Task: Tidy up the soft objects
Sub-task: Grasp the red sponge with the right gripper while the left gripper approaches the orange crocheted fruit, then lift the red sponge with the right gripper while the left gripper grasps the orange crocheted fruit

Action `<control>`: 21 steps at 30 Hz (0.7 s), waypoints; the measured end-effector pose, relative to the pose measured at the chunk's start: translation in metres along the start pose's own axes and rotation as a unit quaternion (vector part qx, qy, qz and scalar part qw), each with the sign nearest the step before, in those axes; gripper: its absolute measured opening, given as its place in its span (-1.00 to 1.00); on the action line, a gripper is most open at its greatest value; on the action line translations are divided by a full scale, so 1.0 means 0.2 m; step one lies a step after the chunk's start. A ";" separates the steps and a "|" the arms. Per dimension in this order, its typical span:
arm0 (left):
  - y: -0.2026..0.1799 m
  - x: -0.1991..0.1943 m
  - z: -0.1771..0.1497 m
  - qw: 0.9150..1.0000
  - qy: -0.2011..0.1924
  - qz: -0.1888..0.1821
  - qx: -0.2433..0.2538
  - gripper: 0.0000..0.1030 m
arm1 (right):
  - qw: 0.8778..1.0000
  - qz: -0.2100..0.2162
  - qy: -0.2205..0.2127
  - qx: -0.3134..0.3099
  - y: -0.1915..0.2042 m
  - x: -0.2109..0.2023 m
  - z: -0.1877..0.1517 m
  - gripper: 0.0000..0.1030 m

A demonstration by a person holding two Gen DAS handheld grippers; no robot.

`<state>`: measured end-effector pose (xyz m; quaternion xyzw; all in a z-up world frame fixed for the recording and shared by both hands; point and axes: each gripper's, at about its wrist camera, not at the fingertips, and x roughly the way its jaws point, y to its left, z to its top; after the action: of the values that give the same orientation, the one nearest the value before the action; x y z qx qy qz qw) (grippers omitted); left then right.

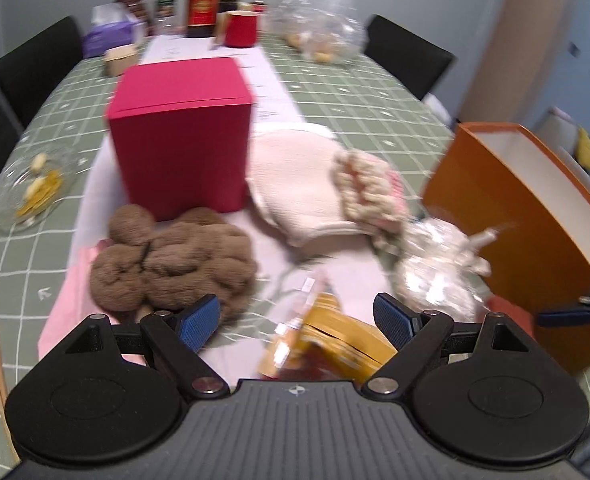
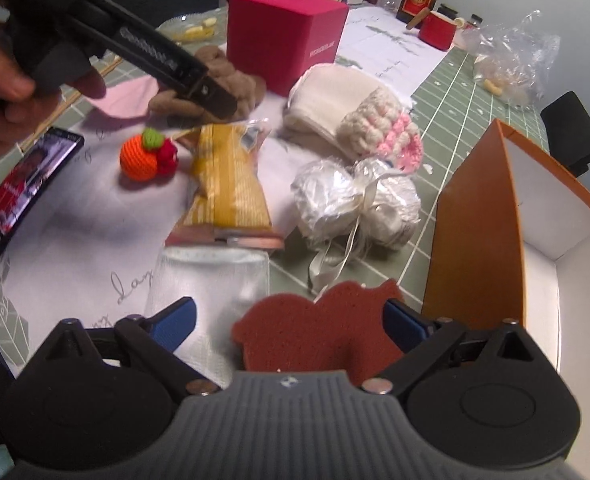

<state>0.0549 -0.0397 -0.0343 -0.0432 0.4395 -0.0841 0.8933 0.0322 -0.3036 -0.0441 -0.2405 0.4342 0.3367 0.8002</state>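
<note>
I'm working over a crowded table [image 2: 475,92]: the orange box [image 2: 475,236] is standing open at its right edge, the red box [image 2: 283,36] mid-table. My right gripper [image 2: 289,320] is tilting down, jaws gaping around the brown sponge [image 2: 315,336], not pinching it. My left gripper [image 1: 297,316] is hanging wide open, empty, above the yellow packet [image 1: 335,332] beside the brown plush [image 1: 175,260].

The tall magenta cardboard box [image 2: 285,36] blocks the middle of the surface, and the open orange cardboard box [image 2: 491,216] walls the right edge. Between them lie cream knitwear [image 2: 335,98] and a plastic-wrapped white bundle [image 2: 355,204], leaving only narrow gaps.
</note>
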 end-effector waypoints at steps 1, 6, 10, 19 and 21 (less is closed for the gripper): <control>-0.01 -0.01 0.00 1.000 0.002 -0.004 0.007 0.97 | 1.000 0.000 0.007 -0.001 0.00 0.01 0.00 0.75; 0.00 -0.03 -0.02 1.000 0.007 -0.003 0.013 0.97 | 0.997 -0.026 0.036 0.070 -0.05 0.04 0.00 0.71; 0.04 -0.04 -0.02 1.000 0.012 0.000 0.008 0.97 | 0.969 0.005 0.080 0.233 -0.15 0.05 -0.02 0.71; 0.06 -0.04 -0.05 1.000 0.028 0.006 0.008 0.97 | 0.913 -0.033 0.047 0.405 -0.13 0.09 -0.05 0.74; 0.06 -0.05 -0.06 0.999 0.029 0.006 0.014 0.97 | 0.896 -0.036 0.038 0.441 -0.16 0.12 -0.06 0.76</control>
<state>0.0413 -0.0267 -0.0360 -0.0256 0.4645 -0.0856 0.8810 0.0596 -0.3246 -0.0673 0.1095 0.5594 0.0724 0.8184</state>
